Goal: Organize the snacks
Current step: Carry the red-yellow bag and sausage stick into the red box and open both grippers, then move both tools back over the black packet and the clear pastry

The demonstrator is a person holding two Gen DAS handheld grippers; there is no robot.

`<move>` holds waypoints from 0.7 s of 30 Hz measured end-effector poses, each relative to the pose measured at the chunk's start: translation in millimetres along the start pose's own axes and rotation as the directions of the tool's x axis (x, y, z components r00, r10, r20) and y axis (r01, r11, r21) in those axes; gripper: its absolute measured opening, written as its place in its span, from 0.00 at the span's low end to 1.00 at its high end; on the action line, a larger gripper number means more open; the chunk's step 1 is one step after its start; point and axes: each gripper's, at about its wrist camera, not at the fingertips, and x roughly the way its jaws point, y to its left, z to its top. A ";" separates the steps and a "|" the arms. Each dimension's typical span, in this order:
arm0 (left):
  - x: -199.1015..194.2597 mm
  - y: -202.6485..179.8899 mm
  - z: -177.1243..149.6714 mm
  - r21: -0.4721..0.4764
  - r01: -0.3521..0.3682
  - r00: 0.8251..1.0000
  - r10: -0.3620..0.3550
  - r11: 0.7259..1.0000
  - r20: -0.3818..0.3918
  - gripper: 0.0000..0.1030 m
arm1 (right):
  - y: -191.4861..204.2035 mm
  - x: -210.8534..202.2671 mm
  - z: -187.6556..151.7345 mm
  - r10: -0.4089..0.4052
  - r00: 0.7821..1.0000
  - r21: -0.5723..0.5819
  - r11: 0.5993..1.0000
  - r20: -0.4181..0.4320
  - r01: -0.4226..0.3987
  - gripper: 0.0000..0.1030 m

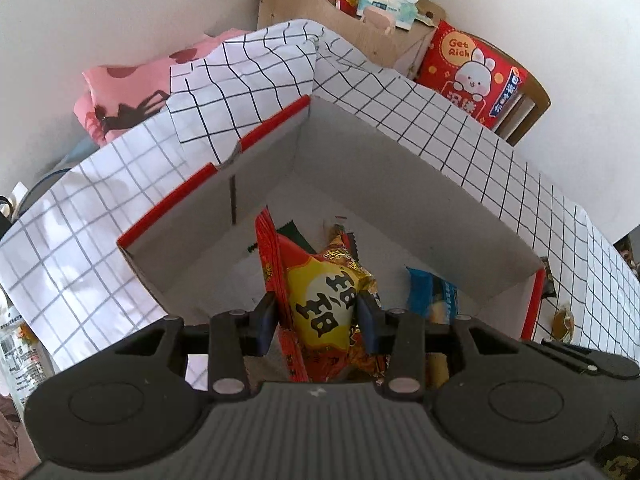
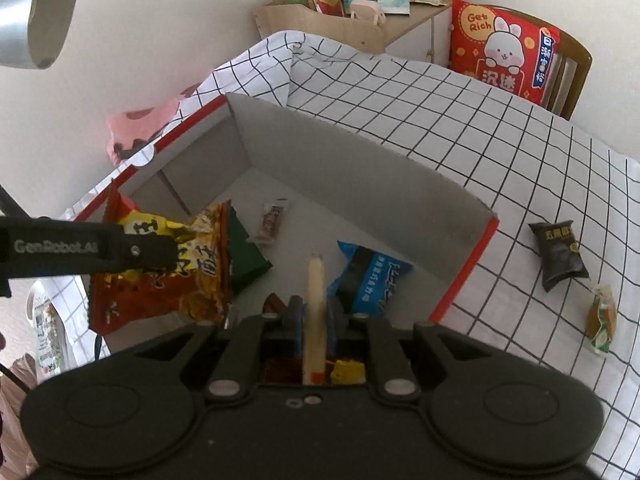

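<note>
At nine o'clock in the right wrist view, the left gripper [image 2: 160,248] clamps a red and yellow snack bag [image 2: 160,280] above the open cardboard box [image 2: 360,184]. Inside the box lie a green packet [image 2: 246,258], a small wrapped sweet [image 2: 274,220] and a blue packet [image 2: 374,276]. At six o'clock the right gripper [image 2: 314,320] pinches a thin pale stick snack [image 2: 315,300]. At three o'clock a black packet [image 2: 560,254] and an orange packet [image 2: 602,316] rest on the checked cloth [image 2: 480,128]
</note>
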 end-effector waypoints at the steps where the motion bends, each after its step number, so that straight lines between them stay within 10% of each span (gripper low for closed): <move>1: 0.6 -0.2 -0.6 0.000 0.001 1.000 -0.001 1.000 -0.002 0.41 | 0.7 -1.3 -0.2 0.004 1.000 -0.007 1.000 0.003 -0.004 0.17; 21: -35.1 -15.7 -9.9 -0.001 0.066 0.995 -0.066 0.998 0.080 0.72 | -11.2 -51.5 -9.8 0.060 0.996 0.003 0.998 0.071 -0.060 0.50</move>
